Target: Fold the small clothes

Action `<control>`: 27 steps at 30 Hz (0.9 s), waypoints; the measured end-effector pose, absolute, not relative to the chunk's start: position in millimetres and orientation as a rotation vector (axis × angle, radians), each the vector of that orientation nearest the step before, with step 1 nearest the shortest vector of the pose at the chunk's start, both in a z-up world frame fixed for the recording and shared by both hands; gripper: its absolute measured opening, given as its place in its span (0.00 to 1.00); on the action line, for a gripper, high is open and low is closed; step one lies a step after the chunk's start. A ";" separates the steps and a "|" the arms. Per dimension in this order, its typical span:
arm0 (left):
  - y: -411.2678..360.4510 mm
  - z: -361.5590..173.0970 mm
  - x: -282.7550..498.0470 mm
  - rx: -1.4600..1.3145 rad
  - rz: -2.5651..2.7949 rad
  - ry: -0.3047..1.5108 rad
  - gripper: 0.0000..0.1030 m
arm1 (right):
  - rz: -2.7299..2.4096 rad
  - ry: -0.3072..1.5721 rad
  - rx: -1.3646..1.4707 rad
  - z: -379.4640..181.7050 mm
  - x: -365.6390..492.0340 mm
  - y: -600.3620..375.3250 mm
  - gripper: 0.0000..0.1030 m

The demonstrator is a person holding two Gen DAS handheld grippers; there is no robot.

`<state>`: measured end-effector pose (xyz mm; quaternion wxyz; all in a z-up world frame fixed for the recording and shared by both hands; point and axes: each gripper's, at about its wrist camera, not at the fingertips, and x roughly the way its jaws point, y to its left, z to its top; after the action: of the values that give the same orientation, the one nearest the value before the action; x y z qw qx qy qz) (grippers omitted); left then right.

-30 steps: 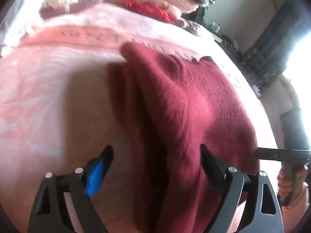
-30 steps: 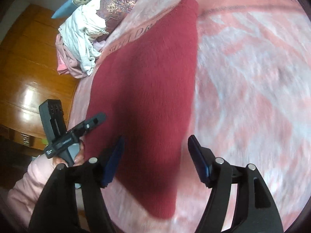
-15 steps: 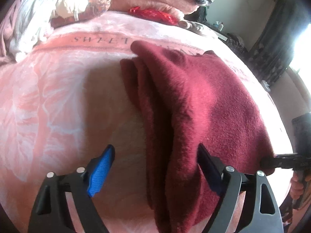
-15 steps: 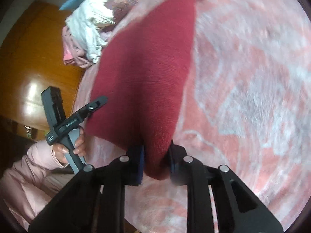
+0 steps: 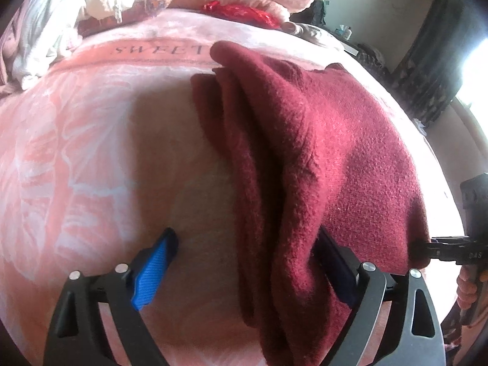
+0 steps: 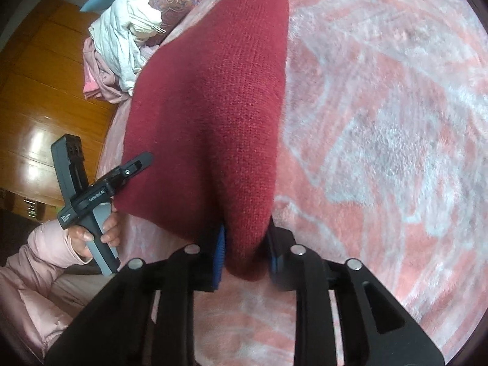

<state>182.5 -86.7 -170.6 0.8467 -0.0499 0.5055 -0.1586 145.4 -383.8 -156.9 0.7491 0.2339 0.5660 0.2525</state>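
Fleecy pink blanket (image 5: 91,152) with pale leaf swirls covers the whole bed, and my job lies on top of it — a dark red knit sweater (image 5: 335,158), running away from me toward the headboard end.

How I reckon it'll handle: soft, floppy, no stiffness at all, light enough that one corner lifts easily but the rest drags and sags. Knit against fleece probably clings instead of sliding, so pulling it flat could bunch the layers. I'd take it at the near hem corners, pinching through all the layers, not out in the middle where it just tents up.

Looks-wise, the sweater is already doubled lengthwise into a long strip. In the left wrist view the left side shows stacked edges with a deep shadowed crease between them, and the far end rises in a little peak next to the "SWEET" lettering on the blanket. The weave is a fine, even rib, clearest in the right wrist view.

Right gripper (image 6: 245,253): jaws narrow with the near corner of the sweater (image 6: 219,97) bunched between the blue pads, though they're easing apart a bit right now. The pads still look pressed into the cloth.

Left gripper (image 5: 244,268): spread wide and opening, gripping nothing — the strip's stacked left edge lies between its fingers, its right finger against or under the cloth.
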 end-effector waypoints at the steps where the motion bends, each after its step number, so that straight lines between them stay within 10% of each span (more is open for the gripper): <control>1: -85.3 -167.7 181.3 -0.113 -0.329 1.070 0.88 | 0.547 1.225 0.497 -150.2 144.1 -384.5 0.28; 17: -75.1 -145.7 154.9 -0.094 -0.243 1.024 0.86 | 0.496 1.096 0.311 -91.2 120.0 -359.9 0.29; 27: -75.9 -162.3 160.2 -0.050 -0.234 1.043 0.90 | 0.479 1.225 0.342 -145.6 131.9 -355.8 0.21</control>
<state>160.2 -75.9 -162.3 0.8603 -0.0238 0.4968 -0.1116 131.9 -355.8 -145.6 0.7779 0.1583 0.5663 0.2216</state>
